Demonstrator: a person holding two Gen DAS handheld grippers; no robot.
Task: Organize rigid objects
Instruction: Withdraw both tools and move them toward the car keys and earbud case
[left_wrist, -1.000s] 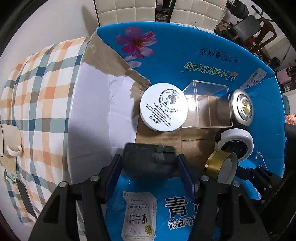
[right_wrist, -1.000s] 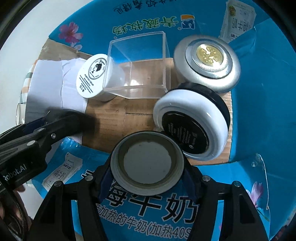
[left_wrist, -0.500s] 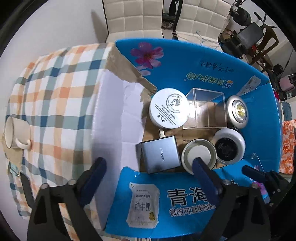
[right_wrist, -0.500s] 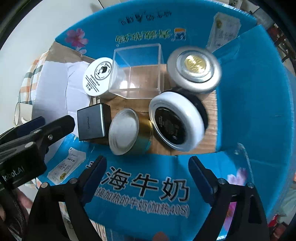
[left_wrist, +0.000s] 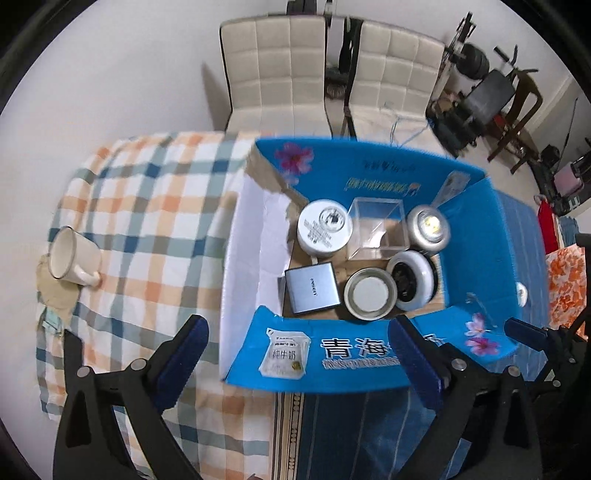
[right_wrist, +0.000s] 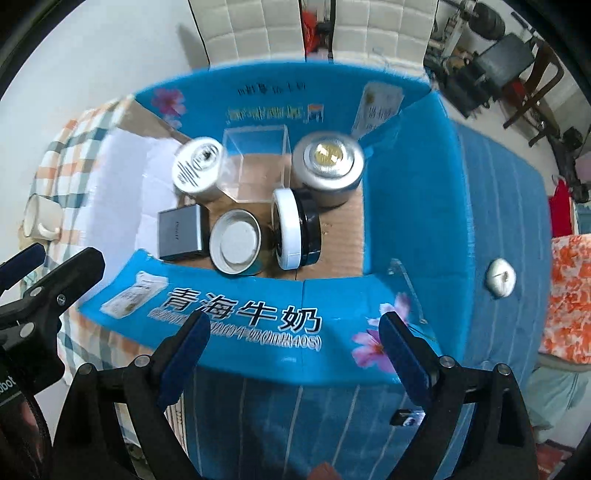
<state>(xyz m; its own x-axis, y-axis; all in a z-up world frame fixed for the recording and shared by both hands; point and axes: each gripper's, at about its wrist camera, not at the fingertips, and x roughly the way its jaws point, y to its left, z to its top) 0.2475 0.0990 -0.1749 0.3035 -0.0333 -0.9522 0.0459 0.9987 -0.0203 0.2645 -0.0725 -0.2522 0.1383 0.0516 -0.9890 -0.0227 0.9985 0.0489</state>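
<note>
The left claw (left_wrist: 299, 354) and right claw (right_wrist: 295, 343) both hang wide apart and empty above the box (right_wrist: 258, 310). Inside sit the tin (right_wrist: 235, 246) and charger (right_wrist: 180, 232), both hard and light. The tin looks slippery; its round sides seem best to hold.

Two cream quilted chairs (left_wrist: 332, 62), pale floor (left_wrist: 110, 74)

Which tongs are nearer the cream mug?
Left. The left tongs hang just right of the cream mug; the right tongs sit farther right, past the blue box.
</note>
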